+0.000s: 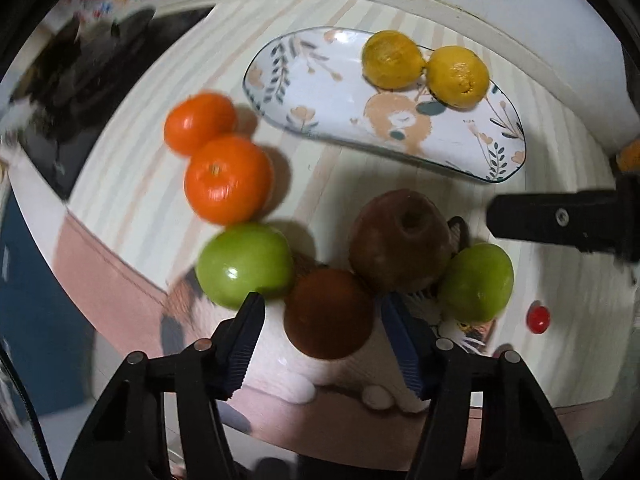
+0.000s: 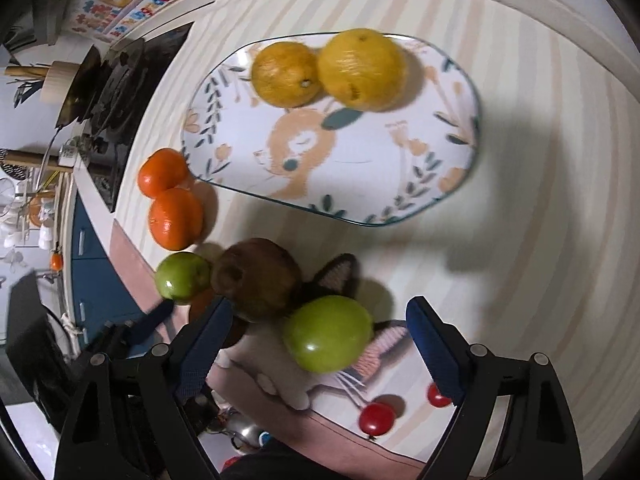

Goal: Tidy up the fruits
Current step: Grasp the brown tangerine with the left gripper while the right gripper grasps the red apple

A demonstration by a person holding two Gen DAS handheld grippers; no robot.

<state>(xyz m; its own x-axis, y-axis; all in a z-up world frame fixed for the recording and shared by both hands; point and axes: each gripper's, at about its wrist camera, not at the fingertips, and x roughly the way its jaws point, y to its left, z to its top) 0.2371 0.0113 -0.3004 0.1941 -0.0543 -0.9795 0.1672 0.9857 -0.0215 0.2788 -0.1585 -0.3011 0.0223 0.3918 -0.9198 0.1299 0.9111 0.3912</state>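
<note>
The left gripper straddles a small brown fruit, jaws half open, pads just clear of it. The right gripper stands wide open around a green apple, not gripping. At twelve o'clock beyond, two lemons sit on the patterned plate; oranges lie at ten o'clock.

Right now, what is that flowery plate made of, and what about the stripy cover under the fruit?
The plate looks like glazed ceramic: smooth, white and glossy, with printed leaves and flowers and a thin dark rim. It might be melamine; the pictures can't settle that. The striped table cover looks like printed cloth or soft vinyl: matte, flat, no shine, and it drapes over the table's edge.
</note>
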